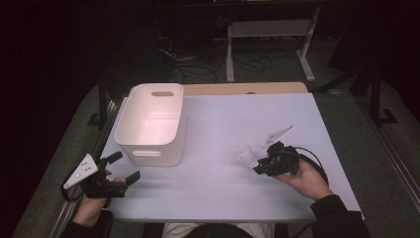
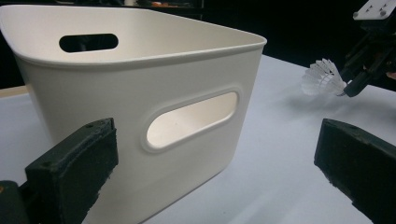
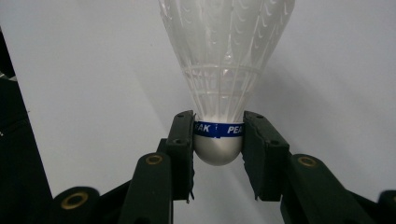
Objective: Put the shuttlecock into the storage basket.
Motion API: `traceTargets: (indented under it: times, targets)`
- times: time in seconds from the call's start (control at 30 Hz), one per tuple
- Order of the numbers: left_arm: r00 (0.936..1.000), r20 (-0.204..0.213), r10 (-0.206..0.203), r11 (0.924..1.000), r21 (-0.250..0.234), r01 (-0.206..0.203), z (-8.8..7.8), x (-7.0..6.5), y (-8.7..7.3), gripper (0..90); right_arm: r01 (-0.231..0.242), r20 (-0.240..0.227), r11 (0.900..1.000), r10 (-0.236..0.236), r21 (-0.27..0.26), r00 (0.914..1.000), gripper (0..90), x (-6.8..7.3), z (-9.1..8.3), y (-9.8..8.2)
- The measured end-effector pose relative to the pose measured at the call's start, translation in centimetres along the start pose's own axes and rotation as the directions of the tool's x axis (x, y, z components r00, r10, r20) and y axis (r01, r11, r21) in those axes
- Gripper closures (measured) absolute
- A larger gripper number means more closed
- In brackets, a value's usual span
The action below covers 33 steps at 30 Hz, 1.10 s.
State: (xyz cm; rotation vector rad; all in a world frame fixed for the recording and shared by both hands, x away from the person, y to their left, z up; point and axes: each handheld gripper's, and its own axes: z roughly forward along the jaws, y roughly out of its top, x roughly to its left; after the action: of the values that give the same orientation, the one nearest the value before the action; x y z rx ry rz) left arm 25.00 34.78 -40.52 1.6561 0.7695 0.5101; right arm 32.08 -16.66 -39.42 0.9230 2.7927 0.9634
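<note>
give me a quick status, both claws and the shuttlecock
Right claw shut on shuttlecock at its cork base, skirt pointing away. Left claw open, holding nothing, beside the white bin. Table between shuttlecock and bin is bare.

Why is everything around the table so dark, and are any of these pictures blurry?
High view: light falls on the white table alone, the floor beyond is dim. Left gripper view: the near black pads look soft, the white bin sharper. Right gripper view: the shuttlecock is crisp, its shadow faint.
</note>
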Motion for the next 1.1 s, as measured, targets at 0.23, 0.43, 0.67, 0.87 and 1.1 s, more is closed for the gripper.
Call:
traceTargets:
  times: [0.23,0.43,0.67,0.87,1.1]
  targets:
    - [1.0,0.002,0.0,1.0,0.001,0.0,0.0,0.0,0.0,0.0,0.009,0.004,1.0,-0.009,0.002,1.0,63.8,0.1,-0.2,0.7]
    - [1.0,0.002,-0.001,1.0,0.0,0.001,0.0,0.0,0.0,0.0,0.02,0.004,1.0,-0.02,-0.003,0.9998,63.7,0.2,-0.3,1.4]
    - [1.0,0.003,-0.001,1.0,0.0,0.001,0.0,0.0,0.0,0.0,0.039,0.011,0.999,-0.039,-0.014,0.9992,63.8,0.5,-0.5,2.5]
    - [1.0,0.003,0.0,1.0,0.001,0.0,0.0,0.0,0.0,0.0,0.051,0.014,0.998,-0.051,-0.022,0.9986,63.8,0.6,-0.9,3.2]
    - [1.0,0.004,0.0,1.0,0.001,0.0,0.0,0.0,0.0,0.0,0.063,0.014,0.998,-0.063,-0.031,0.9979,63.8,0.7,-1.2,4.2]
